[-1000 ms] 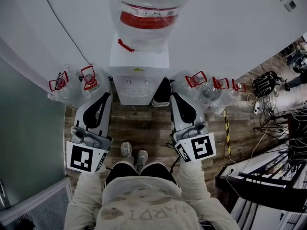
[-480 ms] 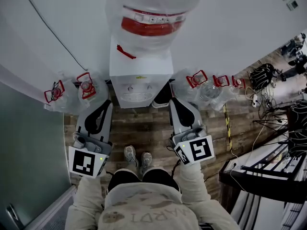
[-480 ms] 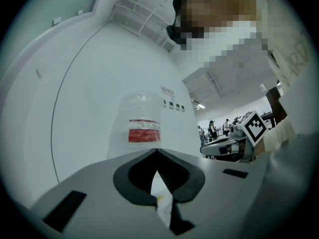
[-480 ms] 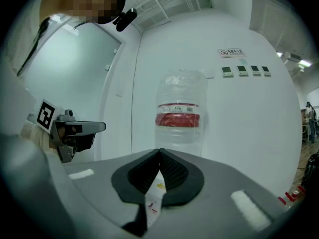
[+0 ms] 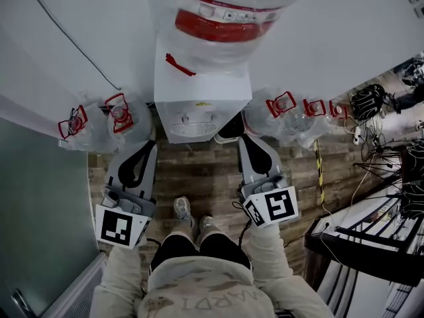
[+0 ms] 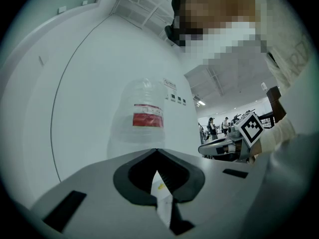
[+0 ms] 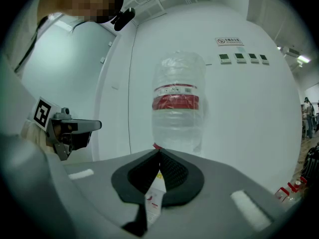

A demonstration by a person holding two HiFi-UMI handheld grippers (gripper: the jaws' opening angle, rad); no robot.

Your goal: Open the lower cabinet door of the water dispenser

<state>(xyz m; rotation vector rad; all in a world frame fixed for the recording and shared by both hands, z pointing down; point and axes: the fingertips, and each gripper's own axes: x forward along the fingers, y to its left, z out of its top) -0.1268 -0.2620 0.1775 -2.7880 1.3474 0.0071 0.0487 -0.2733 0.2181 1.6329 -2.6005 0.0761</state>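
The white water dispenser (image 5: 197, 95) stands against the wall, with a large clear bottle (image 5: 228, 18), red-labelled, on top. From the head view I see only its top and tap panel; the lower cabinet door is hidden. My left gripper (image 5: 148, 144) is held level in front of the dispenser's left side, its jaws shut and empty. My right gripper (image 5: 244, 138) is level before the right side, also shut and empty. Neither touches the dispenser. In the left gripper view the jaws (image 6: 157, 152) meet below the bottle (image 6: 144, 123). The right gripper view shows the same (image 7: 159, 152).
Spare water bottles with red handles lie on the wooden floor at the dispenser's left (image 5: 119, 121) and right (image 5: 291, 114). Cables (image 5: 371, 108) and dark stands (image 5: 371, 237) crowd the right. A grey panel (image 5: 40, 197) borders the left. The person's shoes (image 5: 192, 214) are between the grippers.
Both grippers have sunk and edged toward the dispenser, which now looks nearer and larger. The person's feet have shifted. Both pairs of jaws stay shut.
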